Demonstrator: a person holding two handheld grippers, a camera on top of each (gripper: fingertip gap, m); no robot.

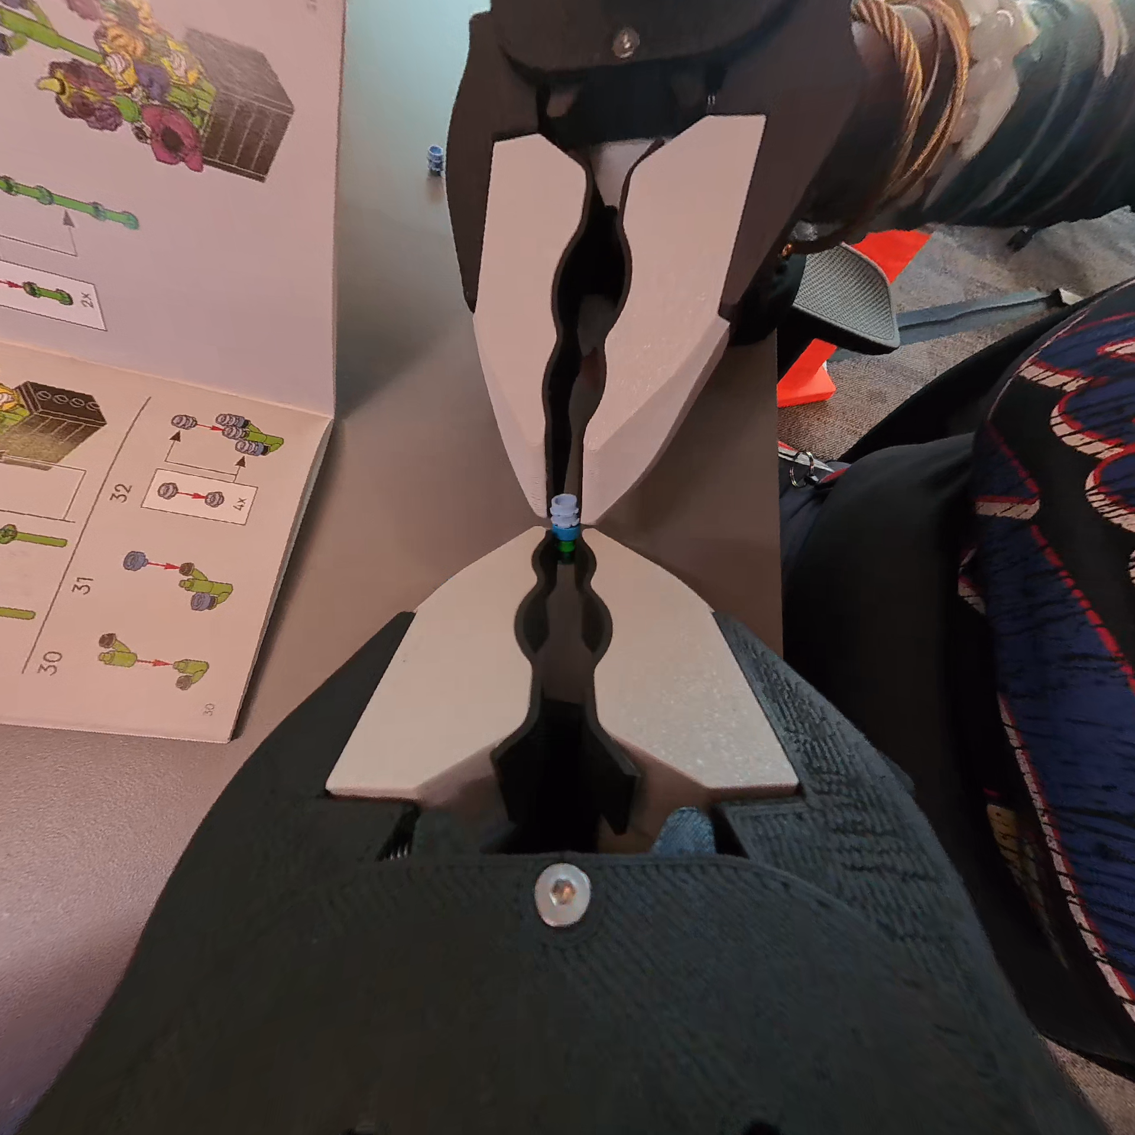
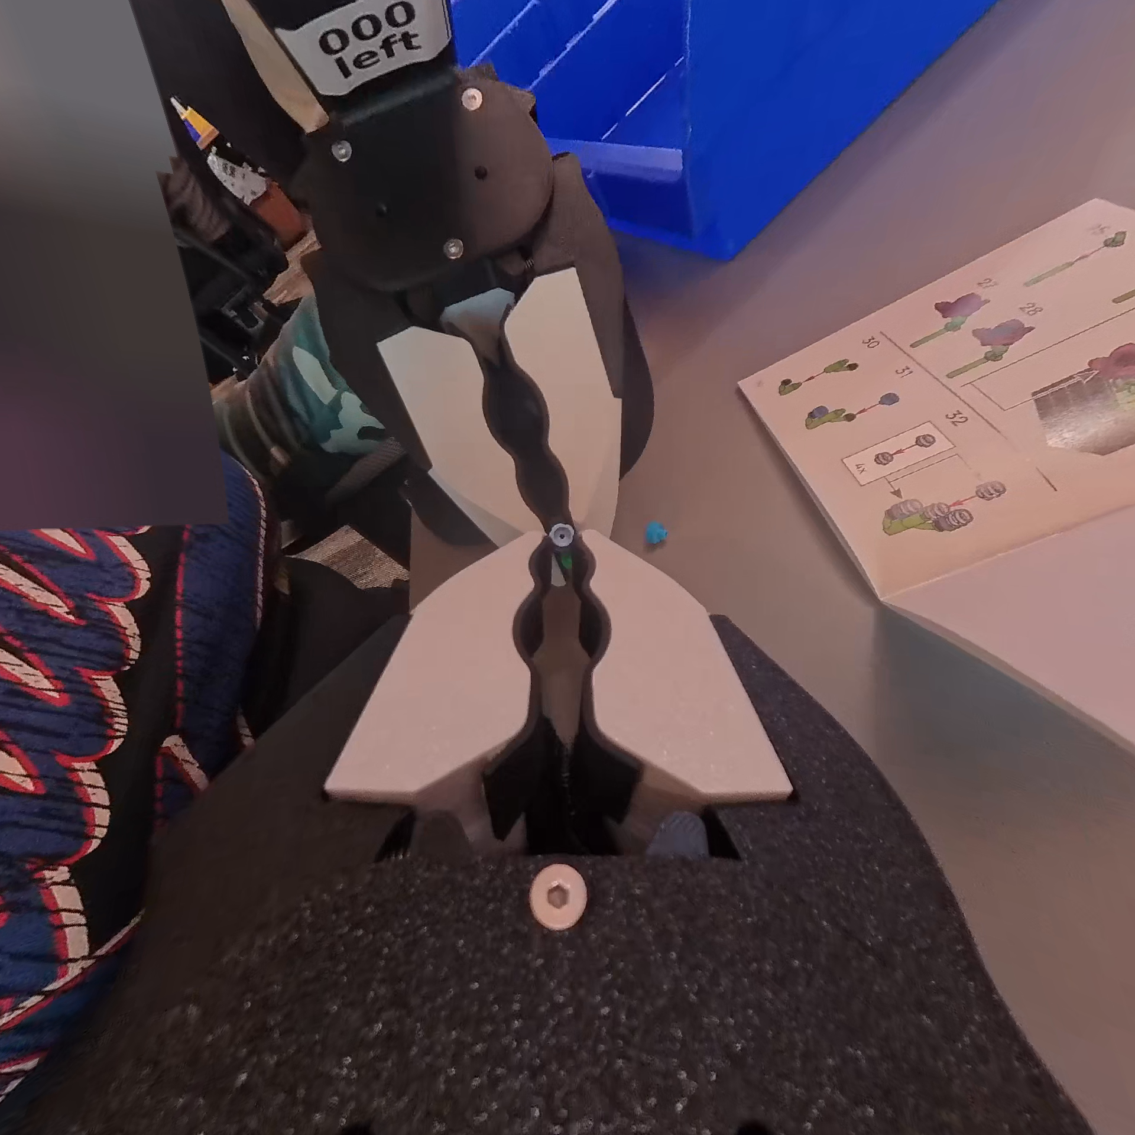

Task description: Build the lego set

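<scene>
Grey table point(image 1: 393, 381) under open instruction booklet point(image 1: 184, 381), blue bin point(image 2: 768, 123).

Instruction booklet point(image 1: 166, 381): left pages cut off by frame edge; green piece point(image 1: 564, 548): mostly hidden between fingertips, shape indeterminable; loose blue piece point(image 2: 656, 532): too small to identify

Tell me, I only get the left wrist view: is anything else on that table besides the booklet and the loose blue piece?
Observer: Yes. The right wrist view shows a blue bin standing on the table beyond the instruction booklet.
Operator: What does my tool look like from the front?
Observer: The left gripper carries a white label on its handle.
Operator: And the tiny stack at the tips?
Observer: From there the small stack shows end-on, a lilac ring with green behind it.
</scene>
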